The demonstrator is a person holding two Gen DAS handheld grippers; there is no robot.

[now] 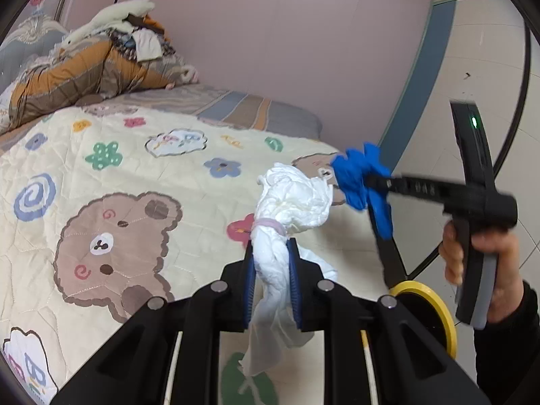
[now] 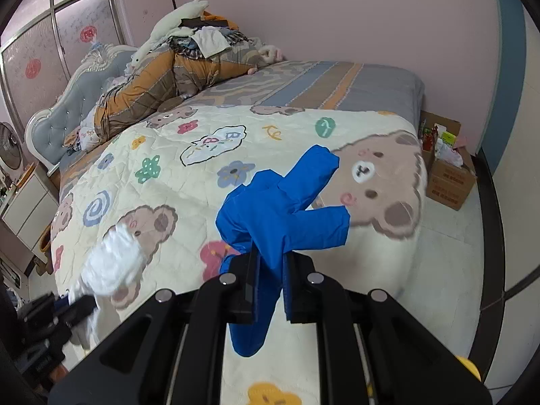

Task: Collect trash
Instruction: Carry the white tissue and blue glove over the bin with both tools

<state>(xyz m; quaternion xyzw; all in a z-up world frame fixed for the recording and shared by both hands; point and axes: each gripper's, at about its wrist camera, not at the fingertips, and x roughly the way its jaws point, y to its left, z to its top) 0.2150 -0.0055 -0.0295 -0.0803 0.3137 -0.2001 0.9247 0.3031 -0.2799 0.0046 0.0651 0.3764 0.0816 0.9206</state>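
Trash is already off the bed (image 2: 141, 155) — white crumpled tissue (image 1: 290, 202) pinched lengthwise in the left gripper (image 1: 271, 280) jaws, blue glove (image 2: 280, 209) clamped by the right gripper (image 2: 270, 287), just rightward; no bin visible.

Crumpled white tissue wad (image 1: 290, 202) and blue glove (image 2: 283, 216) held aloft above bed quilt.
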